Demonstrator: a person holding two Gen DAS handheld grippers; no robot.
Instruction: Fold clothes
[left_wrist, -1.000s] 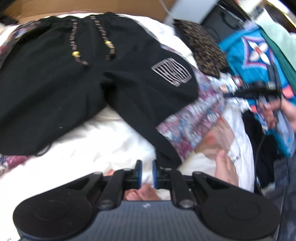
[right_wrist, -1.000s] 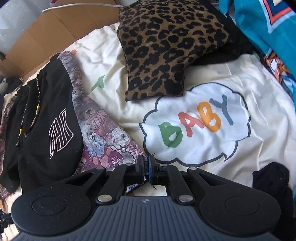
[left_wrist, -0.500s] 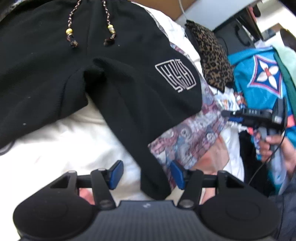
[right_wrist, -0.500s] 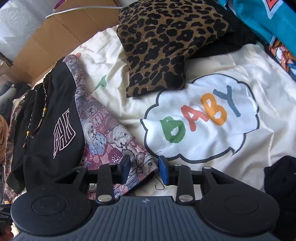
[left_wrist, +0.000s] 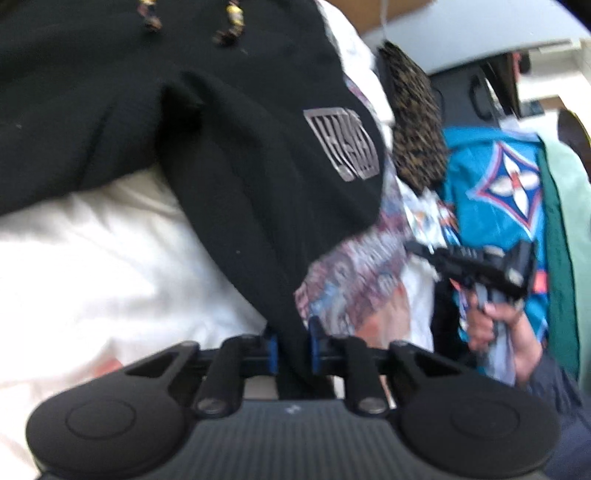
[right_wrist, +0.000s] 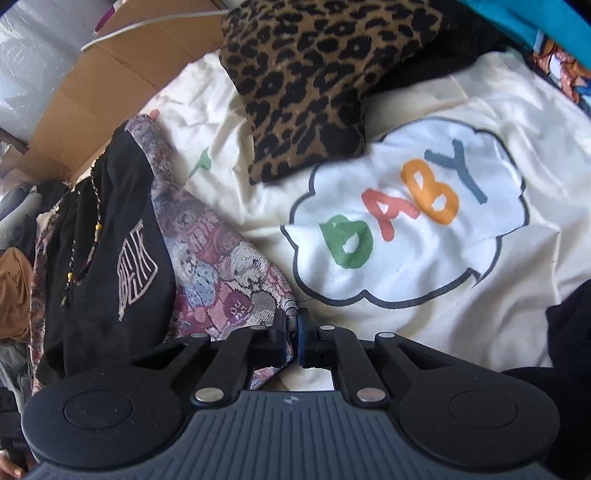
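Note:
Black shorts with a beaded drawstring and a white logo lie spread on white bedding. My left gripper is closing its jaws on the hem of the shorts' right leg, and the pads press the black fabric. Under the shorts lies a bear-patterned woven cloth. My right gripper is shut on that cloth's near corner. In the left wrist view the right gripper shows in a hand at the right, beyond the patterned cloth. The shorts lie left in the right wrist view.
A leopard-print cushion rests on a cream garment printed BABY. A teal patterned garment lies at the right. Cardboard stands behind the bed. A dark garment sits at the right edge.
Both grippers opened and closed again. The left one dropped toward the shorts' leg hem and gripped it. The right one shifted left onto the patterned cloth's corner and gripped it.

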